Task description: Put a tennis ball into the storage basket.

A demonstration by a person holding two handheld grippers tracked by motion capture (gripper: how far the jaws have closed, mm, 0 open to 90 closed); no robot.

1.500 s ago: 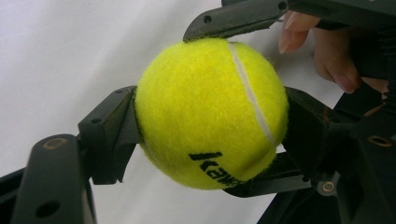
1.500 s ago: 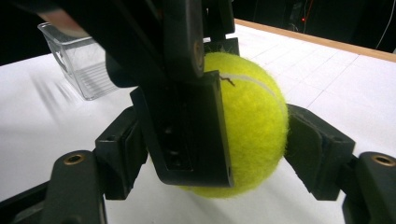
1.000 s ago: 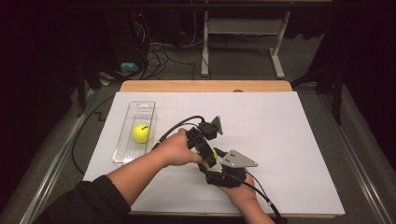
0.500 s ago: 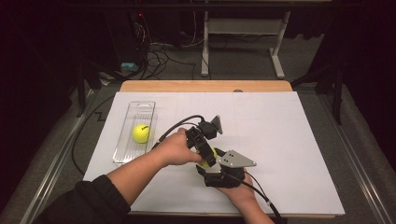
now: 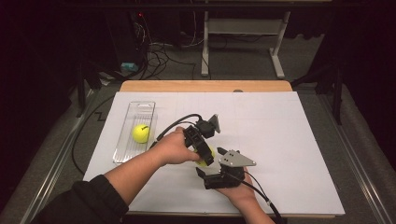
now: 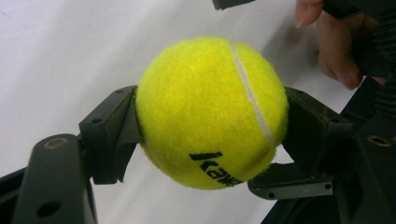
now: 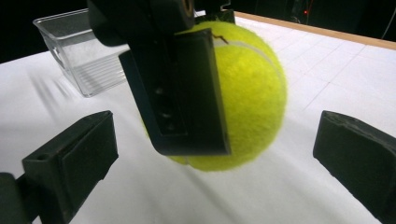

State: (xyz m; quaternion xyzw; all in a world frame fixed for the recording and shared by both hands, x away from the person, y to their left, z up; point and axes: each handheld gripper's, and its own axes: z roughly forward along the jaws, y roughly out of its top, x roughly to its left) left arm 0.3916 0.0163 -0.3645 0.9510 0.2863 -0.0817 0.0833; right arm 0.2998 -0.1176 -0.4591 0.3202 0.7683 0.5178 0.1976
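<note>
A yellow tennis ball (image 6: 210, 112) hangs just above the white table sheet, and my left gripper (image 6: 210, 126) is shut on it, one black finger (image 6: 109, 135) pressing on each side. In the high view this ball (image 5: 204, 161) peeks out under my left gripper (image 5: 205, 156) near the table's front middle. My right gripper (image 7: 215, 154) faces the same ball (image 7: 252, 93). Its jaws have just been opening, and they now stand wide on either side of the ball without touching it. One left gripper finger (image 7: 182, 93) covers the ball's near side. From above, my right gripper (image 5: 208, 169) sits just in front of the ball.
A clear plastic tray (image 5: 135, 109) lies at the left of the sheet with a second tennis ball (image 5: 140, 133) in it; the tray (image 7: 74, 46) also shows behind my right gripper. The wooden table edge (image 5: 205, 86) runs along the back. Cables trail from both grippers.
My right gripper's jaws have spread apart off the ball. The left gripper keeps its grip on it. Neither hand has shifted.
</note>
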